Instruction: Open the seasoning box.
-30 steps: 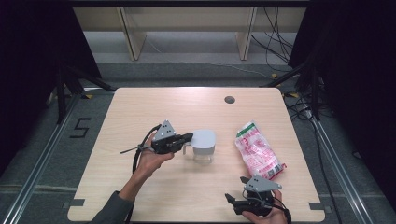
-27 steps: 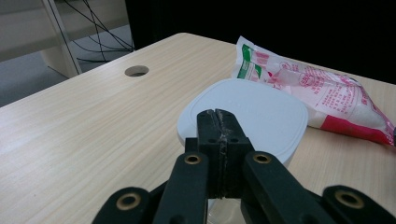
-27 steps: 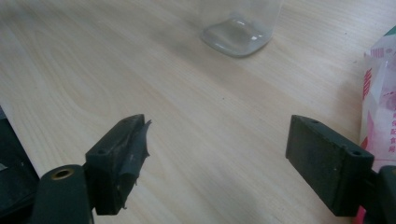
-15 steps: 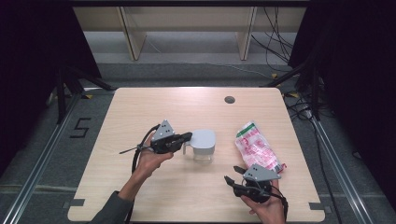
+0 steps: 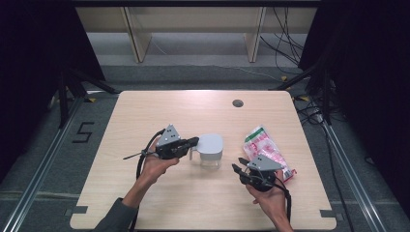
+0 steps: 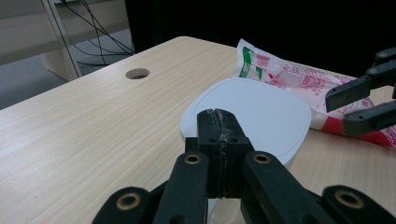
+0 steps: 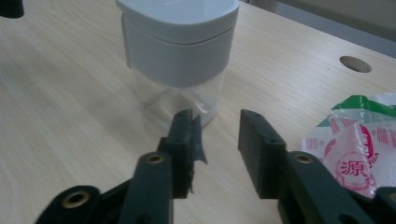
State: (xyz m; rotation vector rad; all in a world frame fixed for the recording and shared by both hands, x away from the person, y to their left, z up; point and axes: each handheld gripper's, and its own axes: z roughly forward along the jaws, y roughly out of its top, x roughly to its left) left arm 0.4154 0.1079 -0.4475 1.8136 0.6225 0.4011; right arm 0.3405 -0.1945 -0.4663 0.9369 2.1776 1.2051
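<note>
A clear jar [image 5: 210, 151] with a white lid [image 6: 252, 112] stands mid-table. My left gripper [image 5: 193, 141] is shut, its jaws pressed together with nothing seen between them, and its tips [image 6: 219, 121] rest at the lid's near edge. My right gripper [image 5: 237, 169] lies low to the jar's right and points at it. Its jaws [image 7: 215, 126] have just been closing and stand partly apart with nothing between them. The jar [image 7: 180, 51] is a short way ahead of them. The right gripper [image 6: 359, 100] also appears beyond the lid in the left gripper view.
A red, white and green food packet [image 5: 266, 147] lies flat right of the jar, just behind the right hand. A round cable hole [image 5: 237, 103] sits in the tabletop at the far right. Cables and shelf legs lie on the floor beyond the table.
The right gripper has moved away from the table's front edge toward the jar, and its jaws have narrowed. The left gripper and jar have stayed put.
</note>
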